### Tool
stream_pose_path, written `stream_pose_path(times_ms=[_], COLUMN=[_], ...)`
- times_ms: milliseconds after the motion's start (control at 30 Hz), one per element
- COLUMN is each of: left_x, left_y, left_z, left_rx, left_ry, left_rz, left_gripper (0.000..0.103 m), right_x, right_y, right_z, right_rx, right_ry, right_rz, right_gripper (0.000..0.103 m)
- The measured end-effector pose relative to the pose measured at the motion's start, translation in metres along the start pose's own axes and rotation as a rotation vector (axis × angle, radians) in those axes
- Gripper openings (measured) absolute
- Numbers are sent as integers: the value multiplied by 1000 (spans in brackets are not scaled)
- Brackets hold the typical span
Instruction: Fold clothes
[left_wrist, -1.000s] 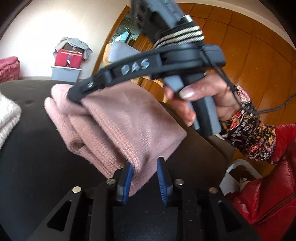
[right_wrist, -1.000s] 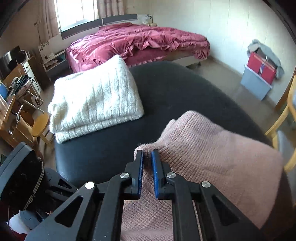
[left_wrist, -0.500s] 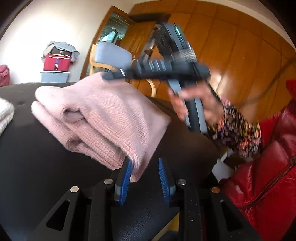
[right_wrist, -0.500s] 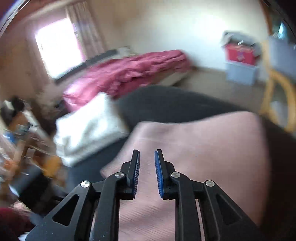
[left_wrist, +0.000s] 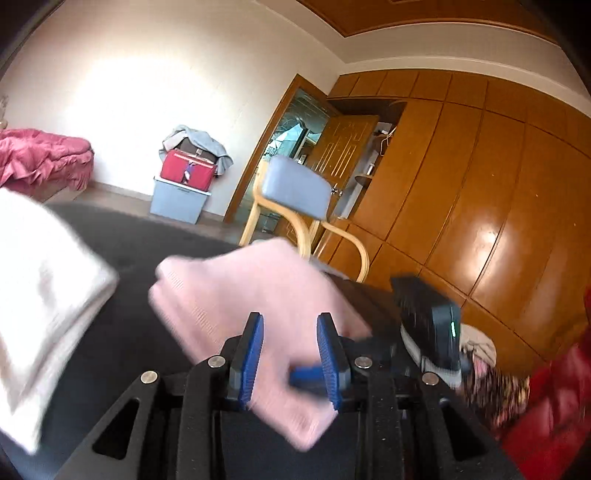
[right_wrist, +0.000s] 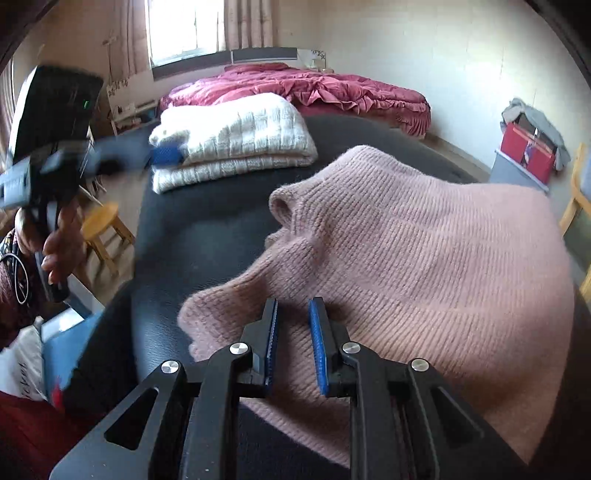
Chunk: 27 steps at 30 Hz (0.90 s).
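A folded pink knit sweater (right_wrist: 424, 258) lies on the black padded table (right_wrist: 192, 229). My right gripper (right_wrist: 293, 332) hovers low over its near edge, pads a little apart with nothing pinched. In the left wrist view, my left gripper (left_wrist: 291, 358) is open. The blurred pink sweater (left_wrist: 258, 288) shows through the gap, and the pads do not press on it. In the right wrist view, the left gripper (right_wrist: 166, 155) is held up at the far left by a hand (right_wrist: 59, 243), in front of a folded white sweater (right_wrist: 236, 136).
A bed with a red cover (right_wrist: 314, 85) stands beyond the table. A small wooden stool (right_wrist: 99, 221) is at the table's left side. A grey-backed wooden chair (left_wrist: 295, 192), stacked storage boxes (left_wrist: 184, 184) and a wooden wardrobe (left_wrist: 480, 203) line the far side.
The right gripper let go of the pink sweater's edge, opened slightly and swung down to its near edge. The left gripper rose and tipped upward, so more of the room shows.
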<state>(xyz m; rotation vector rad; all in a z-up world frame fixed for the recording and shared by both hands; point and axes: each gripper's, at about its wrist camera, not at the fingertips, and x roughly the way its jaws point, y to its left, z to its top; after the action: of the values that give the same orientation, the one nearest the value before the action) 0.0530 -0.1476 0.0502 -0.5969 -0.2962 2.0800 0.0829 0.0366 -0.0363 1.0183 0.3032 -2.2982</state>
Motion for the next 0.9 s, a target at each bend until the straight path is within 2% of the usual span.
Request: stream_pose_path(times_ms=[133,200,267,300,333,367,467,567,667,800,900], left_x=[45,53,55,55,55,54,51,42,33,27,17], left_y=[-24,-22,-17,-16,-15,-20,-34,-37,-39,-26,-20], left_z=[7,-2,-16,-24,-31,-40,-64,-67,-70,-72,-74], left_rx=[56,37,-26,-51,-74,-54,4,7,8,-107,-174], left_ry=[64,83,116,132,148,161,198,161,125,133,81], left_rz=[81,79,42,34,27,41,83,82,82,91,83], left_gripper=[29,29,29,30,30,30,30,30,31,31,31], right_x=[-14,-32,-52,-62,-70,-76,-87,-93,-95,-88,-85], right_y=[-3,-11,-20,-25,-32,-39,-56,-71,-73,-61,-48], right_z=[-8,-14,-23,-29,-36,-43,-61,-75,-79,-81,-81], right_rx=[9,40,75,93,112,131,161,163,153,68,-17], right_ry=[-6,-45,-91,-105,-112,-114,-86,-53,-51,-31,-25], right_rz=[28,34,27,13,-15,-48,-141,-241,-230,-280,-301], right_gripper=[19,19,21,28,41,47,47,47,47,47,47])
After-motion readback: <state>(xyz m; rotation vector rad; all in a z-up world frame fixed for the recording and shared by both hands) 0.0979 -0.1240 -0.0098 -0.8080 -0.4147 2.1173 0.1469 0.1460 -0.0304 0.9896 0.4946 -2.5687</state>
